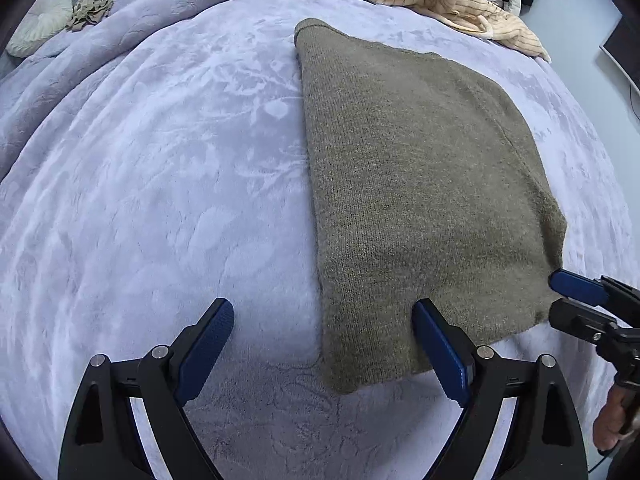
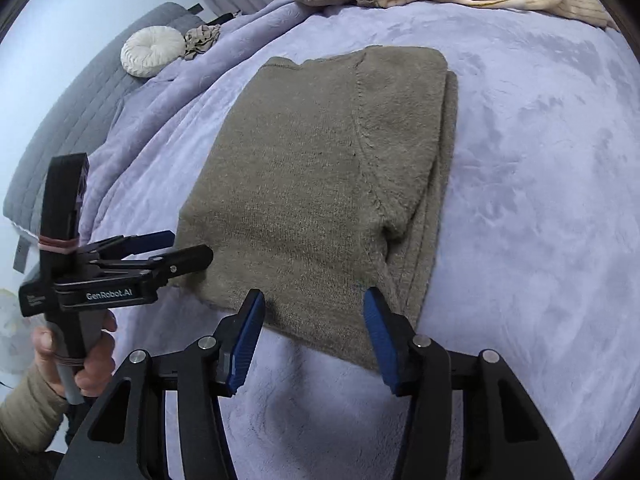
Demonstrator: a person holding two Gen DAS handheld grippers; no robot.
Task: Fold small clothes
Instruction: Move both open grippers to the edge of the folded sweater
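I am holding my left hand-held gripper (image 1: pixel 323 334) and right hand-held gripper (image 2: pixel 314 326) spread open at the near edge of the folded olive knit sweater (image 1: pixel 420 184), lying on the lavender blanket (image 1: pixel 160 168).

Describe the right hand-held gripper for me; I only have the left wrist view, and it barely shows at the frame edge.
Observer: The right hand-held gripper is open, and the near hem of the folded olive knitted sweater shows between its blue-padded fingers.
Operator: Check the sweater's right edge.
Observer: The right edge shows several stacked layers.
Operator: Report the left hand-held gripper from outside.
Observer: The left hand-held gripper is held at its handle by a bare left hand with a beige sleeve at the wrist.
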